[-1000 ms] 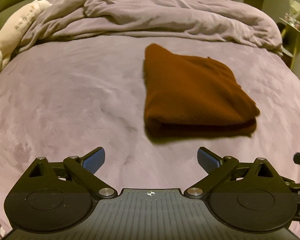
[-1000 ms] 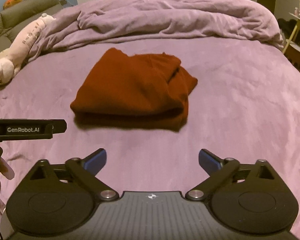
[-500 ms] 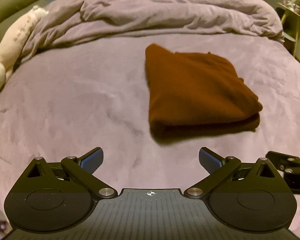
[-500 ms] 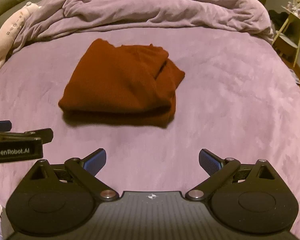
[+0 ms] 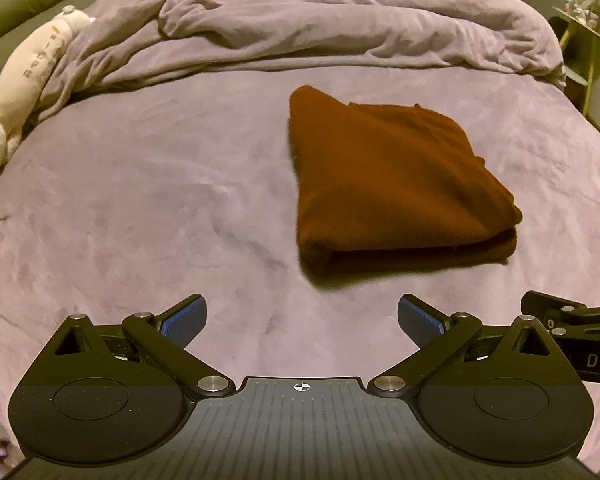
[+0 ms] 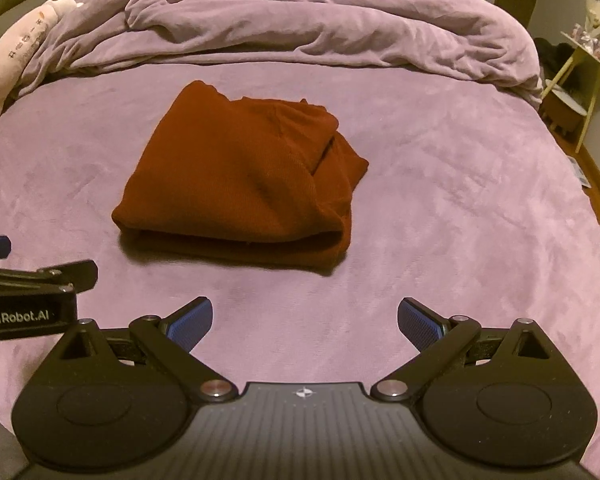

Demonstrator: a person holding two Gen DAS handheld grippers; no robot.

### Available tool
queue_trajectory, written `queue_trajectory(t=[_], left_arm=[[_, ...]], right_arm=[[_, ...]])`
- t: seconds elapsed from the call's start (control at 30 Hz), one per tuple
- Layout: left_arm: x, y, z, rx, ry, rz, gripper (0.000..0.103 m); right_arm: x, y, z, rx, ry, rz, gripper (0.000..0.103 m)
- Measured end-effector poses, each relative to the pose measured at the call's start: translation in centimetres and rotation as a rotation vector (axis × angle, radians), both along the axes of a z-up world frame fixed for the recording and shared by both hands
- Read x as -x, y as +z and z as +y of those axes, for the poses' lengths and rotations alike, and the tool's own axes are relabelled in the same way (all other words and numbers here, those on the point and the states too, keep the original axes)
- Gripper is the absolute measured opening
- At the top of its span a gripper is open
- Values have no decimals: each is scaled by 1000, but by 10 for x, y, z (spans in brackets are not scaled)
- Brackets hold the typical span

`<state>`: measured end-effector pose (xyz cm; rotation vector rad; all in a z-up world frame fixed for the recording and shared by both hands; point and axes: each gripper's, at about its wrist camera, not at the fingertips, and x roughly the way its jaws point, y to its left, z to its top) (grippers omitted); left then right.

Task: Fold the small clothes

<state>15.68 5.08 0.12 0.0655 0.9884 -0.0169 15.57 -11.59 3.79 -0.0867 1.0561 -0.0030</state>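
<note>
Right wrist: garment (image 6: 240,184) beyond tool (image 6: 305,320)

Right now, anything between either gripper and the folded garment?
Nothing visible. The rust-brown garment lies alone on the purple bedspread, with only bare cover between it and the open right gripper. Same for the open left gripper. The plush toy and the bunched duvet sit well clear.

The folded garment (image 6: 244,184) is plain rust-brown. The bed cover (image 6: 460,208) and the duvet (image 6: 300,24) at 12 o'clock are plain lilac. The plush toy (image 5: 28,76) at 10 o'clock is cream. The finger pads (image 5: 182,322) are blue on black.
</note>
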Motion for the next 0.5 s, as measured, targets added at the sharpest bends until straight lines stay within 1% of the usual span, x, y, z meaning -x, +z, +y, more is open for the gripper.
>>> queue_trajectory(t=[0.1, 0.23, 0.5], left_arm=[[0, 0, -1, 0, -5, 3, 103], [1, 0, -1, 23, -12, 3, 103], [5, -1, -5, 6, -15, -3, 103]], right_arm=[[1, 0, -1, -1, 1, 1, 99], [2, 0, -1, -3, -3, 2, 99], [5, -1, -1, -4, -1, -2, 99]])
